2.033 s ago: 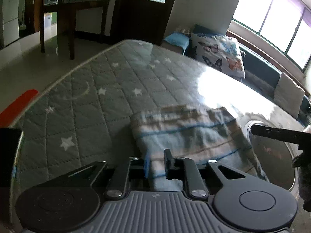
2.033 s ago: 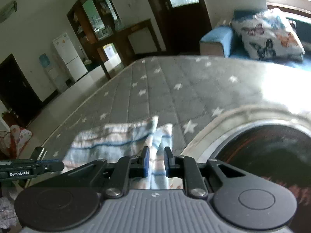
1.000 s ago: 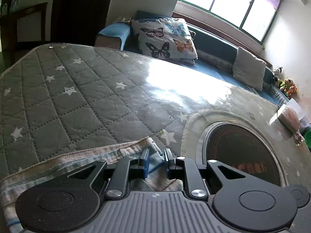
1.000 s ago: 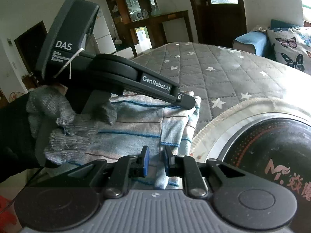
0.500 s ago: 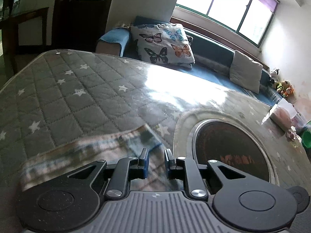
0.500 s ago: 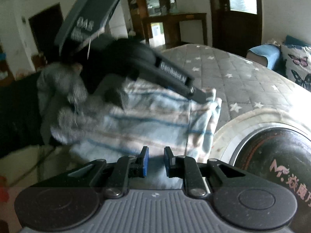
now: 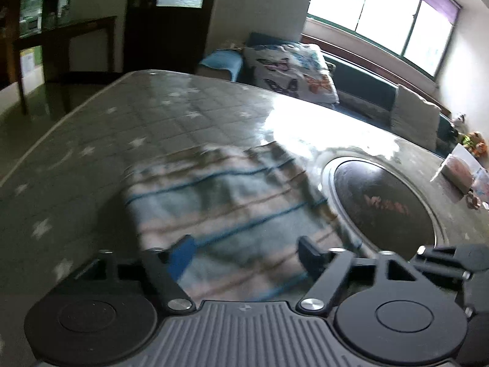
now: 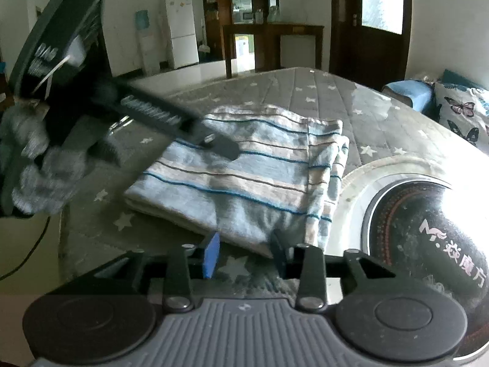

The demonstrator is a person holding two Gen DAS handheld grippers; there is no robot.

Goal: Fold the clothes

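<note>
Both the left gripper [image 7: 244, 252] and right gripper [image 8: 246, 252], clamped on cloth a second ago, now opening and empty, release the folded blue-striped towel [image 8: 244, 177] flat beside the round dark inset [image 8: 428, 238], this fold apparently complete.

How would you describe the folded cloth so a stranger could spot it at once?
Start at the grey star-quilted mat that covers the table. The cloth lies on it, just left of the dark round inset in the right wrist view. It is the only folded fabric there: pale blue and beige bands with thin dark-blue stripes.
</note>
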